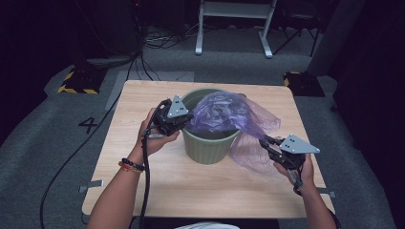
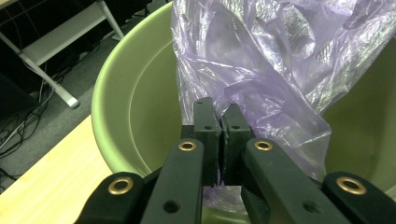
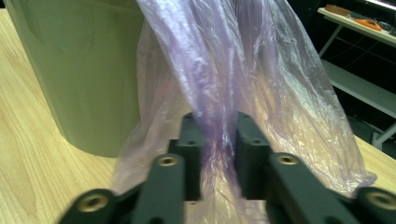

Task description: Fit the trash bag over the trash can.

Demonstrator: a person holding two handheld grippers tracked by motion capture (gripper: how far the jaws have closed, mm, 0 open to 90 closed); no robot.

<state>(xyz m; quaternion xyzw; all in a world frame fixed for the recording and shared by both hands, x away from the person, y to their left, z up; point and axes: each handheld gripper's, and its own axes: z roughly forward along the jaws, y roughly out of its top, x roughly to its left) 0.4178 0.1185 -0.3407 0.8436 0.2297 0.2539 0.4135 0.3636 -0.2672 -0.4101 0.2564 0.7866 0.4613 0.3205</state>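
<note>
A green plastic bin (image 1: 210,145) stands in the middle of the wooden table (image 1: 143,181). A thin purple plastic bag (image 1: 224,112) is draped over its mouth and hangs down its right side. My left gripper (image 1: 187,117) is at the bin's left rim, shut on the bag's edge; in the left gripper view its jaws pinch the film (image 2: 261,70) over the bin's inner wall (image 2: 140,107). My right gripper (image 1: 264,140) is to the right of the bin, shut on a gathered strand of the bag (image 3: 219,93), with the bin (image 3: 88,74) to its left.
The table stands on grey carpet. A white desk frame (image 1: 234,24) and cables lie beyond its far edge. Yellow-black striped floor blocks (image 1: 76,81) sit at the far left and far right. A cable trails from the left gripper off the table's near edge.
</note>
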